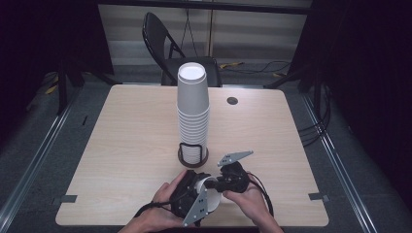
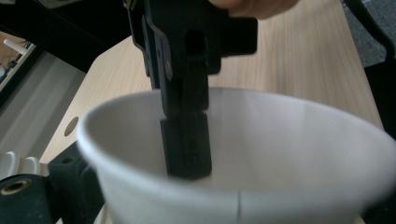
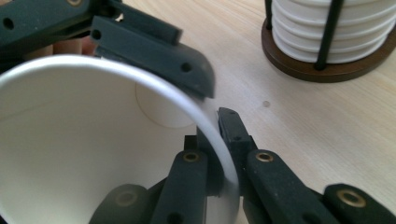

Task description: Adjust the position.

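Right at the near edge of the table [image 1: 121, 145] my two hands meet around a single white paper cup [image 1: 206, 194], which lies on its side between the tools, its mouth turned toward my right hand. My left gripper [image 1: 192, 187] clasps the cup around its body; in the right gripper view its dark jaw presses against the outside of the wall [image 3: 154, 51]. My right gripper [image 1: 219, 183] pinches the cup's rim: in its own view one jaw sits inside the cup and the other outside, with the thin white wall [image 3: 219, 144] caught between them. In the left gripper view that same inner jaw reaches down into the cup's open mouth [image 2: 280, 140].

Just beyond my hands, at mid-table, stands a tall stack of white cups [image 1: 193, 111], seated in a black wire holder on a round dark wooden base [image 1: 193, 156]. Farther on, a small round dark grommet [image 1: 232, 100] sits in the tabletop near the far edge. Behind the table stands a black folding chair [image 1: 163, 39] on the grey floor.
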`<state>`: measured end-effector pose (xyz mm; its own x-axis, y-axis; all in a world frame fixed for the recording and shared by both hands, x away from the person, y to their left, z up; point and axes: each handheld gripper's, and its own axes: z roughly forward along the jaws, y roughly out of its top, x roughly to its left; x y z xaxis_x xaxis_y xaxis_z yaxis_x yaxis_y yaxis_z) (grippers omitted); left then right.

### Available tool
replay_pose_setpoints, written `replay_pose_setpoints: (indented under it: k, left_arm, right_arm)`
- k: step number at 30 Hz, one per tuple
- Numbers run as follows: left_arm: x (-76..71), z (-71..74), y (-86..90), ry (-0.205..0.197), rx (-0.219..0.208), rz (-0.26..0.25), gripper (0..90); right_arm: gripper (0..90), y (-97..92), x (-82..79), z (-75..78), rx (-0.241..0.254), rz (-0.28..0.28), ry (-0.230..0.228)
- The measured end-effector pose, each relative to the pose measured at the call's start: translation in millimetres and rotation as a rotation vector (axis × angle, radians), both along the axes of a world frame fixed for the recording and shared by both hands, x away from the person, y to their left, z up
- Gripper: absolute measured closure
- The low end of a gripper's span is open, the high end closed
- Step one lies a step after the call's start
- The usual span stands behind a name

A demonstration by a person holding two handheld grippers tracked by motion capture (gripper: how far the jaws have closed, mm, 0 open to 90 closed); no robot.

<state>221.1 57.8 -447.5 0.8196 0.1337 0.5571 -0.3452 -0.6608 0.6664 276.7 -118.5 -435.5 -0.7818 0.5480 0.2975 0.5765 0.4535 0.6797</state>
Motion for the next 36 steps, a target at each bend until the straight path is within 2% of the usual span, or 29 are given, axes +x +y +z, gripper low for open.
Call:
replay_pose_setpoints:
  k: [10,14,16,17,21,24,28,30,33,36]
  left_arm:
    - [0.9,0.7,-0.8,0.004,-0.014,0.023,6.6]
    - [2.5,0.0,0.7,0.019,-0.030,0.032,7.8]
    - [4.5,-0.3,3.1,0.046,-0.053,0.037,8.0]
    - [5.2,0.0,4.6,0.049,-0.051,0.043,8.1]
    - [6.6,0.5,11.6,0.076,-0.079,0.065,8.3]
    - [9.8,2.8,18.4,0.110,-0.122,0.094,8.3]
    - [14.0,4.3,25.1,0.150,-0.170,0.130,8.4]
    - [14.9,4.7,27.8,0.167,-0.181,0.142,8.5]
    - [18.4,5.9,34.5,0.200,-0.204,0.169,8.6]
    - [23.0,6.1,42.3,0.253,-0.251,0.193,8.7]
  right_arm:
    - [88.3,1.1,-0.6,-0.3,0.014,-0.019,-0.014]
    - [86.3,0.8,0.7,-1.9,0.021,-0.030,-0.002]
    - [84.5,1.1,1.4,-3.0,0.019,-0.041,-0.002]
    - [82.9,0.9,1.7,-3.2,0.021,-0.040,0.000]
    - [75.9,-1.6,1.0,-1.0,0.068,-0.048,-0.018]
    - [71.8,-3.3,-0.5,0.7,0.088,-0.051,-0.031]
    - [61.3,-5.3,-2.4,4.3,0.109,-0.077,-0.069]
    - [56.9,-6.3,-4.2,7.6,0.114,-0.093,-0.104]
    - [53.4,-11.1,-7.4,12.2,0.153,-0.125,-0.139]
    - [47.5,-19.8,-7.9,15.7,0.201,-0.165,-0.163]
